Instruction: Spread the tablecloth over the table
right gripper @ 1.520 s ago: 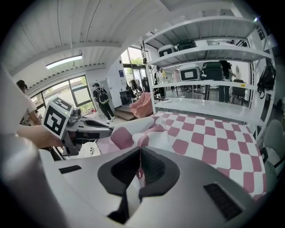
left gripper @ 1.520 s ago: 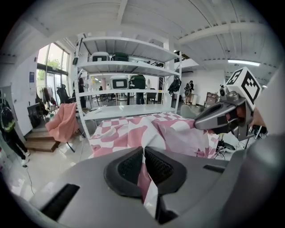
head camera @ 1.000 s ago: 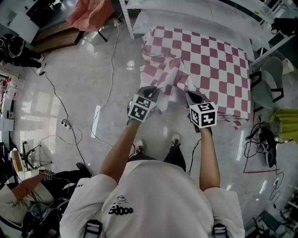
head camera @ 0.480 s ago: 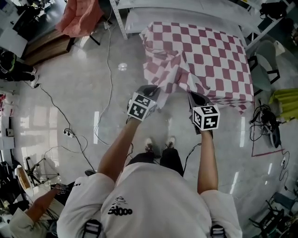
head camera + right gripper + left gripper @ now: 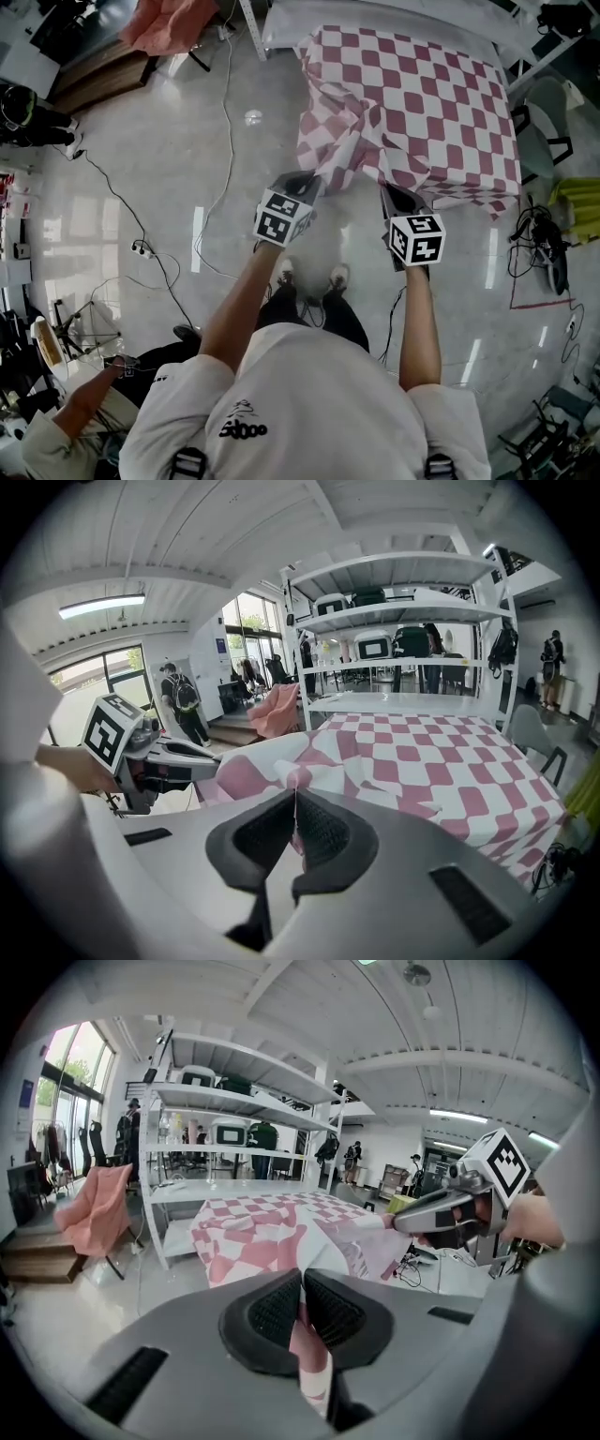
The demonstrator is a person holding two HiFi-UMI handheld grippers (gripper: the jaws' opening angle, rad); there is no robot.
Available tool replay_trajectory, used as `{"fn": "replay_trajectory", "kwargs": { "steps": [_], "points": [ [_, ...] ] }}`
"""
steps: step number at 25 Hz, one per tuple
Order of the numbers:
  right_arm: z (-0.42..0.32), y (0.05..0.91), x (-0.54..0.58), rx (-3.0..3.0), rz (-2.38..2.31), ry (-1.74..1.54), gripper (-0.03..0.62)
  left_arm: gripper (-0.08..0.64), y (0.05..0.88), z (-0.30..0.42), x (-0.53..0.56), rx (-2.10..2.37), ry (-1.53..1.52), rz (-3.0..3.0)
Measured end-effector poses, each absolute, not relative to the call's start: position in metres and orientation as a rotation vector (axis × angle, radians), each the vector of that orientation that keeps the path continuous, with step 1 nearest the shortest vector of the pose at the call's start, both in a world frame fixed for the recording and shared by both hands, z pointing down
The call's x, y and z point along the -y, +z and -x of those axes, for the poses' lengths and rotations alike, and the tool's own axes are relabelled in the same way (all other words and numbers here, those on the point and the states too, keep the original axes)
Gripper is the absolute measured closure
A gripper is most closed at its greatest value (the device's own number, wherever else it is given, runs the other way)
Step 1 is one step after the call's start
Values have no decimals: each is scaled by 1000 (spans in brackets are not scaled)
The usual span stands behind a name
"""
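Note:
A red-and-white checked tablecloth [image 5: 422,94] lies over the table [image 5: 281,21] at the top of the head view, its near edge pulled off toward me. My left gripper [image 5: 317,184] is shut on that edge at the left. My right gripper [image 5: 387,190] is shut on it further right. The cloth sags in folds between the two. In the left gripper view, cloth [image 5: 272,1232] is pinched between the pads [image 5: 274,1309] and hangs below them. In the right gripper view a thin cloth [image 5: 422,752] edge runs between the shut pads [image 5: 323,832].
A white shelf rack [image 5: 230,1110] stands behind the table. A grey chair [image 5: 544,122] and a yellow-green object [image 5: 579,202] are at the right. Cables [image 5: 216,141] trail over the shiny floor. A pink draped chair [image 5: 173,19] is at top left. Another person [image 5: 66,422] is at lower left.
Both grippers have backed away from the table with the cloth edge, drawing the near part of the cloth further off and stretching it. My feet have stepped back too.

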State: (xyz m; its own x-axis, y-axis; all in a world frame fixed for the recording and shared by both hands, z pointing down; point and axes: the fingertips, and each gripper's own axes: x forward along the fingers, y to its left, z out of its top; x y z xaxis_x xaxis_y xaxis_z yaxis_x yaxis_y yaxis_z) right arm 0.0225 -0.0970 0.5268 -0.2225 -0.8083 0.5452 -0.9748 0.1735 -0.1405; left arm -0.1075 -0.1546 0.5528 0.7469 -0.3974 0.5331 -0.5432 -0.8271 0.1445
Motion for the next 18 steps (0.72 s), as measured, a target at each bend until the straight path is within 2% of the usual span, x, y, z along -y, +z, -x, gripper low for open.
{"fn": "replay_trajectory", "kwargs": {
  "steps": [18],
  "points": [
    [101,588,82,2038,-1714,766,568,523,619,215,149,626,785,-2612]
  ]
}}
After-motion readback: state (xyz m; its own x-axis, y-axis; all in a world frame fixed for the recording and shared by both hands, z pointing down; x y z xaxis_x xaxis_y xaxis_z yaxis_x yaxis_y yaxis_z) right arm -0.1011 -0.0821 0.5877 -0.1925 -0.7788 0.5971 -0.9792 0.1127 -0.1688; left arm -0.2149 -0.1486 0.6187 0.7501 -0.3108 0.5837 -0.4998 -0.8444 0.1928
